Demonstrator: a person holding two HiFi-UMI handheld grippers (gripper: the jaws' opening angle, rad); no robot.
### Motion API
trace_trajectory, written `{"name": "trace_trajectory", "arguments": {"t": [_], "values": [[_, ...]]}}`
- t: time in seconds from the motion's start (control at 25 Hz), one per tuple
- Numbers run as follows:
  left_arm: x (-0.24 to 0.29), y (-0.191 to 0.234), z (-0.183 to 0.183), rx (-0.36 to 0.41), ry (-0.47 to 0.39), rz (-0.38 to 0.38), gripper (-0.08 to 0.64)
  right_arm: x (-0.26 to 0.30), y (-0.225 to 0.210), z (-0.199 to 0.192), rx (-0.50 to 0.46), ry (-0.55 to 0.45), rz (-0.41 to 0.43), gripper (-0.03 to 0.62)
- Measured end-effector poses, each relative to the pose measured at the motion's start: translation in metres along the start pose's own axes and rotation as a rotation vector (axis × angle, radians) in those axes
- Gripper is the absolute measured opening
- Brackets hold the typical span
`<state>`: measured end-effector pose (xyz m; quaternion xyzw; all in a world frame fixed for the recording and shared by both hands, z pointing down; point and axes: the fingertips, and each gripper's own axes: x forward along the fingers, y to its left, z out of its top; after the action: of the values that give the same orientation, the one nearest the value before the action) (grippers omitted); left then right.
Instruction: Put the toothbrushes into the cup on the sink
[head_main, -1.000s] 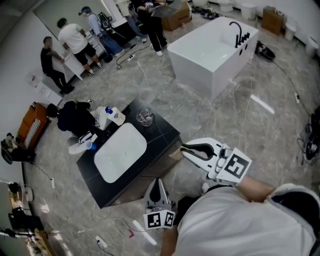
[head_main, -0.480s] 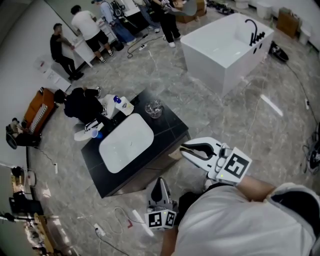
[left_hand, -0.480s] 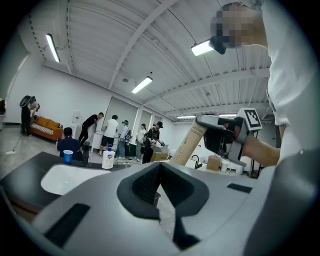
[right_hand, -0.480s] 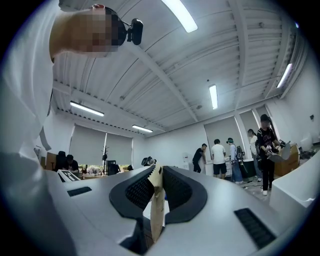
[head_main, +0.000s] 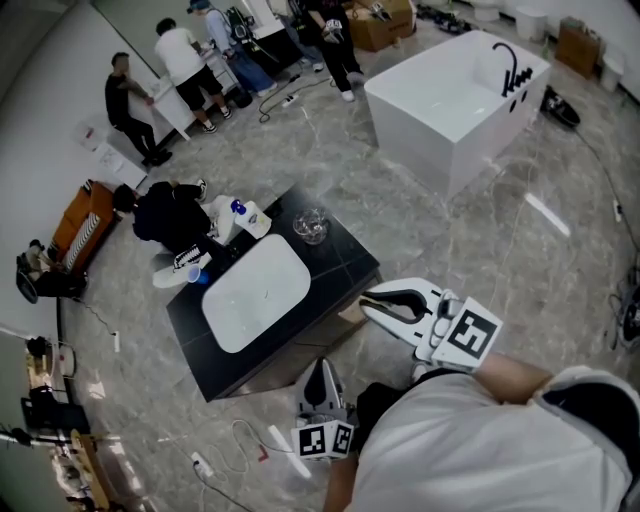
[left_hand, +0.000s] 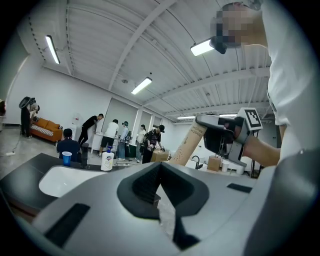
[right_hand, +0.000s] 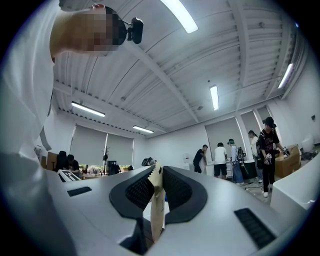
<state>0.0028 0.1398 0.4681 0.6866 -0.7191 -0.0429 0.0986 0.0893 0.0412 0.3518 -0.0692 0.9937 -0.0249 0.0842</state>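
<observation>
**Carton held by a thin edge, bench not reached: slip and tip-over are the risks.**

Your right hand-held gripper (right_hand: 156, 172) is clamped on only the flat edge of the kraft toothbrush carton (left_hand: 192, 145), so I'd expect it to swing or slide out if you move fast. The left hand-held gripper (left_hand: 159, 167) is pressed together on nothing. You're standing well apart from the bench (head_main: 340, 263). The glass cup (head_main: 311, 227) sits near the bench's far corner, just beside the basin (head_main: 255, 300). A long carton dropped in at an angle could topple it or push it off that corner. A blue cup (left_hand: 66, 158) stands across the basin near the soap bottle (left_hand: 106, 161), so don't mix up the targets.
</observation>
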Motion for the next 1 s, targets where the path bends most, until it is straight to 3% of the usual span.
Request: {"name": "trace_trajectory", "arguments": {"t": [0.48, 0.76, 1.0], "values": [[0.017, -0.018, 0.003, 0.013, -0.003, -0.017, 0.003, -0.012, -0.014, 0.006, -0.016, -0.014, -0.008, 0.06], [0.014, -0.014, -0.01, -0.009, 0.011, 0.006, 0.003, -0.013, -0.013, -0.007, -0.012, 0.013, 0.0, 0.06], [0.022, -0.02, -0.015, -0.027, 0.016, -0.025, 0.003, -0.017, -0.014, -0.013, 0.004, 0.046, -0.01, 0.06]]}}
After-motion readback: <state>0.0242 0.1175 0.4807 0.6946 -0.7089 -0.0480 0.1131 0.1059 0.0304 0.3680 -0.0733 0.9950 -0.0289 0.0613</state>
